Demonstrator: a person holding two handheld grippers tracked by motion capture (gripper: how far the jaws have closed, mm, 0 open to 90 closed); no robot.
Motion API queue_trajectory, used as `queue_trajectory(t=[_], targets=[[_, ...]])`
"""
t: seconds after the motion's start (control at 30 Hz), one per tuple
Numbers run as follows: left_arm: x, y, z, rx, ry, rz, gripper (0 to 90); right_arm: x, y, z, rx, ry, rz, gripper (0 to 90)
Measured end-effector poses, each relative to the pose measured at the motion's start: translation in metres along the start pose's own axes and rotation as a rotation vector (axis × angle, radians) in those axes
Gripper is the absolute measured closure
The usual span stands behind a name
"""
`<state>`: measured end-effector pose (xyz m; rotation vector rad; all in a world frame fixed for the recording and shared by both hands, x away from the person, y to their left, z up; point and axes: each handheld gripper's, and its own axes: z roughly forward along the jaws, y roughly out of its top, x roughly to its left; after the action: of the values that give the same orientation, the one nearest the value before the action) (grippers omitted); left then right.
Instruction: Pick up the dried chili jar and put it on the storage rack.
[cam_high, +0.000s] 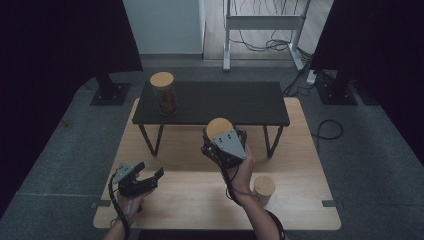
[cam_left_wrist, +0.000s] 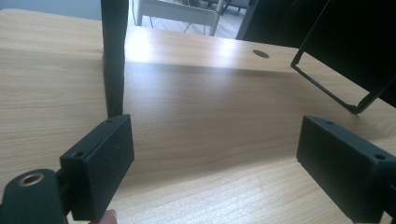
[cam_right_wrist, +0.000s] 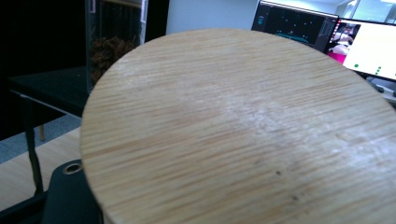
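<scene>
Holding a jar with a round wooden lid (cam_high: 219, 127) up above the middle of the desk (cam_high: 300, 200), right gripper (cam_high: 222, 142) clamped on it, just in front of the low black shelf (cam_high: 225, 102) standing on the desk's far half. Seen from the right gripper view as a broad disc of pale wood grain (cam_right_wrist: 243, 130) close to the camera, hiding the jaws. Resting near the desk's front left corner, left gripper (cam_high: 150, 179) with jaws spread apart and nothing between them. Showing in the left gripper view two black pads (cam_left_wrist: 100, 163) wide of each other over bare wood, with a black shelf leg (cam_left_wrist: 114, 56) rising just beyond the nearer pad. Standing on the left end of the shelf, a second glass jar (cam_high: 163, 94) with a wooden lid and something brown inside, visible again at the top left of the right gripper view (cam_right_wrist: 114, 37). Sitting on the desk at the front right, just beside the right forearm, a third wooden-topped jar (cam_high: 264, 187). Lit monitors (cam_right_wrist: 327, 37) glowing in the background of the right gripper view.
</scene>
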<state>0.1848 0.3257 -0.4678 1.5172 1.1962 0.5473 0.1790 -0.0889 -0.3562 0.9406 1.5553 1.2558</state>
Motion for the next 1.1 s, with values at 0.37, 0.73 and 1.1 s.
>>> queue_trajectory(t=[0.37,0.73,1.1], targets=[[0.001,0.0,0.0,0.003,0.006,-0.001,10.7,-0.001,0.006,0.013,-0.003,-0.018,-0.006,24.7],[0.002,0.0,0.0,-0.001,0.01,0.0,10.7,-0.003,0.01,0.025,0.004,-0.033,-0.008,24.7],[0.001,0.0,0.0,0.002,0.009,0.007,10.7,-0.003,0.015,0.037,0.007,-0.045,-0.018,24.7]])
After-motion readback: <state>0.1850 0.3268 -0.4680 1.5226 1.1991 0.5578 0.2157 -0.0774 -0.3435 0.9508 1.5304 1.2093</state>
